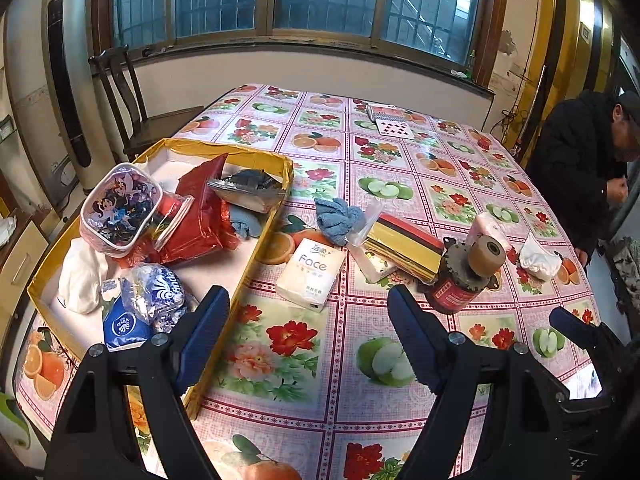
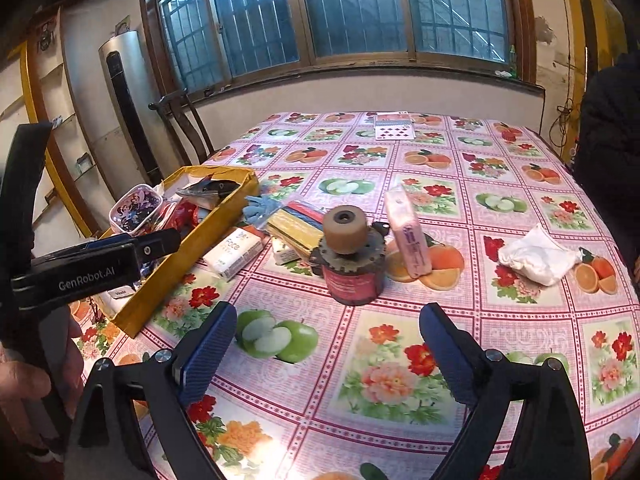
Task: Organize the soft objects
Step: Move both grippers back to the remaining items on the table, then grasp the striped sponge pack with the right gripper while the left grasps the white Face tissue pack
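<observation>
Overhead, barred windows (image 2: 352,20) face the fruit-patterned tablecloth (image 2: 400,360).

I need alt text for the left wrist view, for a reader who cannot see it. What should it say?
The open left gripper hovers over a table with a fruit-and-flower cloth. At left, a yellow box holds bags and pouches. A white tissue pack, a blue cloth and a red tape dispenser lie on the cloth beside it.

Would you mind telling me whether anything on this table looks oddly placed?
Yes: a tan tape roll sits tilted on top of the red can, and the pink tissue pack stands on end, leaning.
</observation>
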A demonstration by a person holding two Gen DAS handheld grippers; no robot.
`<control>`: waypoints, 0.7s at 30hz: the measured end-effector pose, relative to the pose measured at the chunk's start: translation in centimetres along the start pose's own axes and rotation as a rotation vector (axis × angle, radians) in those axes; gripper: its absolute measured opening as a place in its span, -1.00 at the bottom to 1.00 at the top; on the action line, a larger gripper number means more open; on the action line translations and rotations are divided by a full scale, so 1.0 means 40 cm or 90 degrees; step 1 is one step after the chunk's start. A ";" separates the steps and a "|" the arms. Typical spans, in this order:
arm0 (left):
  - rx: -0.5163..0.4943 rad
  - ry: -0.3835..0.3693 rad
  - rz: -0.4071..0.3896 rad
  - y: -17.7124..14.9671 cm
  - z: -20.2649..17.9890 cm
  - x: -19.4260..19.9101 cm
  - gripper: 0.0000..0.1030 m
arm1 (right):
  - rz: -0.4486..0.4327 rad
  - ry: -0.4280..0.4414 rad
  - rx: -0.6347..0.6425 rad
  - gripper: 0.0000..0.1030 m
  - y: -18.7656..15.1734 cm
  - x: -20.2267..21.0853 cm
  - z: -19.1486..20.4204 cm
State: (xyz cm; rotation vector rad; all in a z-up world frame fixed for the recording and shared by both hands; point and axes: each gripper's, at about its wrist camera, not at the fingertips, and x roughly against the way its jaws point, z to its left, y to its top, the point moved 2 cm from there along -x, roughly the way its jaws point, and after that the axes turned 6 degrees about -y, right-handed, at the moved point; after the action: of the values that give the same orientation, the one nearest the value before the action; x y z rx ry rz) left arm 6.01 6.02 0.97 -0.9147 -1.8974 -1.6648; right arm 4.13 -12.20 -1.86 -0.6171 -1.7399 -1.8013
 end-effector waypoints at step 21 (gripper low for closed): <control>0.108 -0.057 0.202 0.045 0.038 -0.237 0.58 | 0.093 0.165 0.155 0.83 0.182 -0.087 0.031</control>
State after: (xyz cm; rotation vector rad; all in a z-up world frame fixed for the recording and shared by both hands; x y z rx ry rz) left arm 13.89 5.86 -4.83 -1.1657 -1.8045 -1.2789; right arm 11.51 -10.76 1.28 -0.3807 -1.6567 -1.4692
